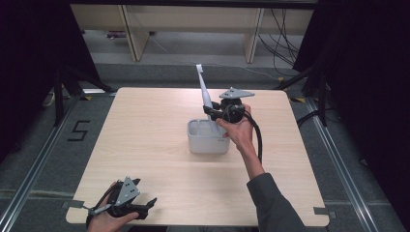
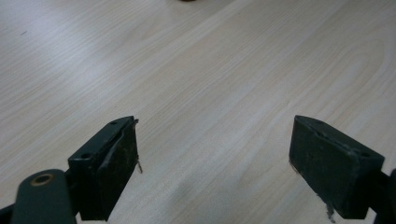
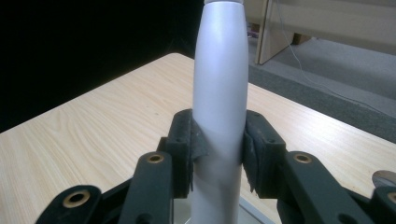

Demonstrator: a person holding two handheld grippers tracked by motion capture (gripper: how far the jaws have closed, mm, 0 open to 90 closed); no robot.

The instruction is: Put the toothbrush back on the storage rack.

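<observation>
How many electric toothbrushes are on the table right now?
1. The electric toothbrush stands nearly upright in the right gripper, its base at the white holder; the holder's compartments could hide more.

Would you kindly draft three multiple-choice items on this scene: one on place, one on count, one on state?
1. Where does the grey organiser box stand?
A. near the table's middle
B. at the table's near left corner
C. on the floor

2. How many tools are clamped on something?
A. none
B. one
C. two

3. How is the electric toothbrush held?
A. lying flat
B. roughly upright, head up
C. head down

Answers: 1 A, the high view shows it mid-table. 2 B, the right tool pinches the toothbrush while the left tool gapes over bare wood. 3 B, its head points up above the box.
</observation>
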